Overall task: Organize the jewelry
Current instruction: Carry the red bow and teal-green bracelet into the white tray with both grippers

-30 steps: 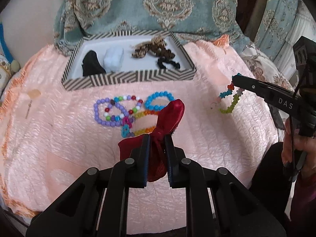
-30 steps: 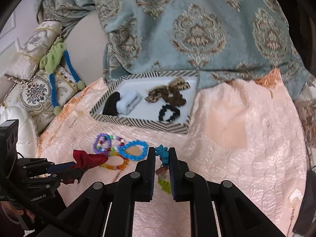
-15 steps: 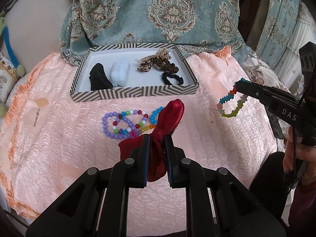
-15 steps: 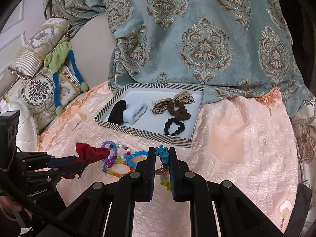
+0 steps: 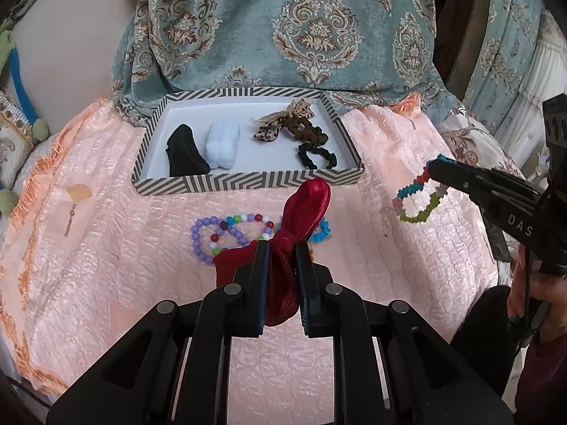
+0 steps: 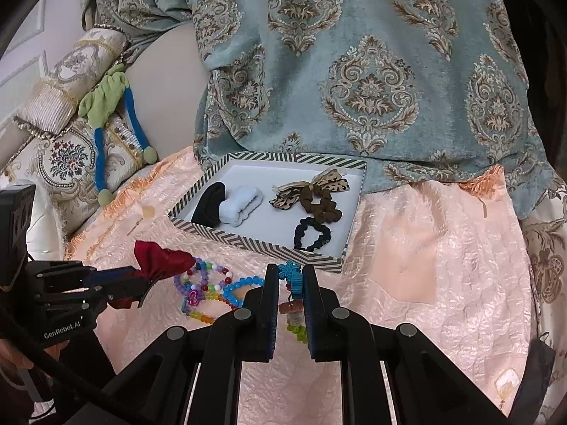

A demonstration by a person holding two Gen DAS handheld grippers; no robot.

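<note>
My left gripper (image 5: 280, 248) is shut on a red satin bow (image 5: 304, 209), held above the pink quilt; the same bow (image 6: 161, 260) shows at the left of the right wrist view. My right gripper (image 6: 287, 276) is shut on a multicoloured bead bracelet (image 6: 292, 279), which dangles as a loop (image 5: 420, 200) at the right of the left wrist view. A striped tray (image 5: 248, 182) at the back holds a black scrunchie (image 5: 184, 157), a white scrunchie (image 5: 221, 145), a leopard bow (image 5: 280, 124) and a black hair tie (image 5: 315, 156). Several bead bracelets (image 5: 219, 233) lie on the quilt before the tray.
A pink quilted cloth (image 5: 106, 248) covers the surface. Behind the tray hangs a teal patterned fabric (image 5: 283, 35). Ornate cushions and a green-and-blue plush toy (image 6: 106, 106) sit at the left. A person's hand (image 5: 531, 290) grips the right tool.
The left wrist view has pulled up and back, so the tray and bracelets sit lower and farther in frame. The right wrist view tilted up a little. Both grips are unchanged.
</note>
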